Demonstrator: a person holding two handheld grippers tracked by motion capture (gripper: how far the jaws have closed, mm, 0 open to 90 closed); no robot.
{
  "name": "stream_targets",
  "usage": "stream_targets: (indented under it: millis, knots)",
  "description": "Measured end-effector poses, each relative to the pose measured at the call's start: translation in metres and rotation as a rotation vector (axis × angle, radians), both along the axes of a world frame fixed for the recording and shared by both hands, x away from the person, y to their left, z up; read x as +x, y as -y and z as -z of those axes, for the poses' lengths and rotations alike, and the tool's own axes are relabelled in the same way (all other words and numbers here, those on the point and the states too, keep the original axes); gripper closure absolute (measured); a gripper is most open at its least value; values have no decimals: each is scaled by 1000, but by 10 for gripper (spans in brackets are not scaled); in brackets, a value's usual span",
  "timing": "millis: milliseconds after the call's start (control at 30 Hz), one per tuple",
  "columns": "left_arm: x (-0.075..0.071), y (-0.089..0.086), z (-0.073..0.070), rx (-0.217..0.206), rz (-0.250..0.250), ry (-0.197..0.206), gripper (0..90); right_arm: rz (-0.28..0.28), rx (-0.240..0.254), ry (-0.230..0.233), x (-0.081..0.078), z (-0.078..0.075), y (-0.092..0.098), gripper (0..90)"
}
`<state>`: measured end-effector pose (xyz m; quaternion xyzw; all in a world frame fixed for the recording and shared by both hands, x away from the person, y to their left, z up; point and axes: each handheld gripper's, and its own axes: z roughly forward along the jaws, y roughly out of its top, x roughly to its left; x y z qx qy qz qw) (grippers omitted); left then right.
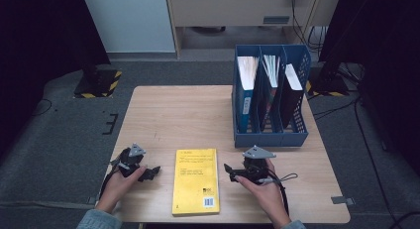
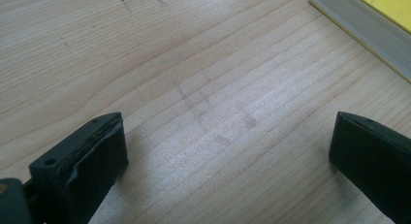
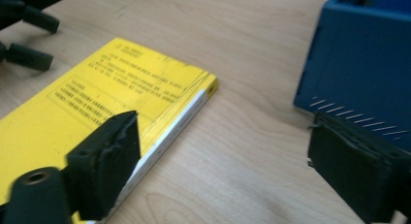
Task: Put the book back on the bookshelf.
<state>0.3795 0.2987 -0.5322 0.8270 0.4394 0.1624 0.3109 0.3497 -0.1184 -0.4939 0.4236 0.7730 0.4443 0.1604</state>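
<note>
A yellow paperback book (image 1: 196,182) lies flat near the front edge of the wooden table (image 1: 173,110), between my two grippers. My left gripper (image 1: 152,172) rests just left of the book and points toward it. In the left gripper view its jaws (image 2: 228,136) stand wide apart over bare wood, with the book's page edge (image 2: 368,25) at the upper right. My right gripper (image 1: 229,172) sits just right of the book and faces it. In the right gripper view it (image 3: 223,136) is open, nothing between the jaws, with the book (image 3: 97,103) under its left jaw.
A blue three-slot file rack (image 1: 270,100) holding books and papers stands at the back right of the table; its corner (image 3: 358,64) looms close beside my right gripper. The other gripper's fingers (image 3: 29,40) show beyond the book. Grey carpet surrounds the table.
</note>
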Motion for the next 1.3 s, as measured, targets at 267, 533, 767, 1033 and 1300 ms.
stream_targets:
  millis: [267, 533, 767, 1033, 1300]
  knots:
    - [-2, 5, -14, -25, 28, -24, 73, -119, -42, 0, -9, 8, -18, 349]
    - [-15, 36, -28, -103, 106, 15, 80, -171, -51, 3, -16, 15, -34, 495]
    - [-23, 57, -27, -165, 143, -1, 129, -224, -29, -24, -20, 21, -42, 430]
    - [-32, 83, -19, -137, 202, -64, 148, -245, -64, -66, -24, 28, -55, 311]
    - [-31, 89, -12, -147, 219, -111, 155, -244, -63, -104, -22, 33, -55, 262]
